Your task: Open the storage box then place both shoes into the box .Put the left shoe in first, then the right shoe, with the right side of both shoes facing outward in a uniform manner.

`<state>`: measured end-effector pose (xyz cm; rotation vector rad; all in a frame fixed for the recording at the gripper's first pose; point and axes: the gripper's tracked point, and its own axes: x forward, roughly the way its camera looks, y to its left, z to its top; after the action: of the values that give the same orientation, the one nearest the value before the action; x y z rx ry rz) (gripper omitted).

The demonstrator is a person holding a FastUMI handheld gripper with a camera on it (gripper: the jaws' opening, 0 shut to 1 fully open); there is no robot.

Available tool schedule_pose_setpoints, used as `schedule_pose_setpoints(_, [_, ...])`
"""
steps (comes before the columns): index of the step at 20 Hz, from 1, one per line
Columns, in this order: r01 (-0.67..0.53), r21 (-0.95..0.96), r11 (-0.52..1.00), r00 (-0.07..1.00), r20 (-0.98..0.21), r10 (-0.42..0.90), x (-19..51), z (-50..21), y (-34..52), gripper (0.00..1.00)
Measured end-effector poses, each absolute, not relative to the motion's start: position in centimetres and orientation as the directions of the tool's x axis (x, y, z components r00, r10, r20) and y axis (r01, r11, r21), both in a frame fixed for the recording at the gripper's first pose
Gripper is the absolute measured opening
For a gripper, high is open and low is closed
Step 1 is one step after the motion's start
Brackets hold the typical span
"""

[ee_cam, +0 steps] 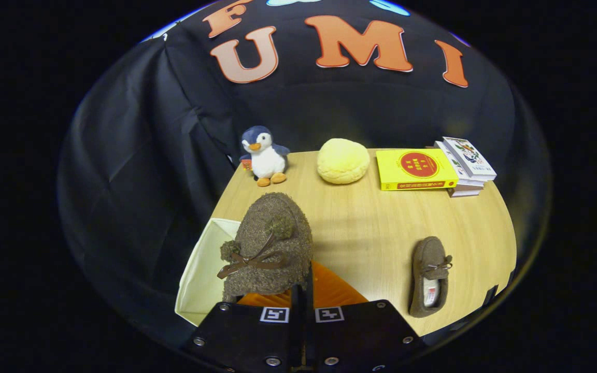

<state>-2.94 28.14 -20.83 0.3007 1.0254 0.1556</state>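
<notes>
- The hand-held gripper (301, 305) has its fingers drawn close together, pinching the heel edge of a fuzzy brown shoe (267, 248), which it holds toe-up just ahead of them.
- Under that held shoe sits the open storage box (202, 269), pale walls and an orange lining, at the near left edge of the surface (360, 223).
- The second brown shoe (429, 277) lies flat on the surface, well apart to the right.
- Beyond, by the booth wall: a toy penguin (265, 155), a yellow plush ball (343, 160), a yellow book (415, 169) and stacked books (467, 166).
</notes>
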Motion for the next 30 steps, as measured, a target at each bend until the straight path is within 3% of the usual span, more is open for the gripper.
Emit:
schedule_pose_setpoints(8, [-0.02,0.32,0.947,0.412,-0.86,0.3,-3.6,-23.6,36.0,0.04])
schedule_pose_setpoints(20, [0.08,0.295,0.952,0.236,-0.934,0.269,-5.2,-32.0,41.6,0.04])
schedule_pose_setpoints(28, [0.022,0.428,0.904,0.066,-0.903,0.426,-8.6,-32.7,44.3,0.2])
schedule_pose_setpoints(30, [-0.002,0.495,0.869,0.085,-0.866,0.493,-8.2,-31.3,44.8,0.24])
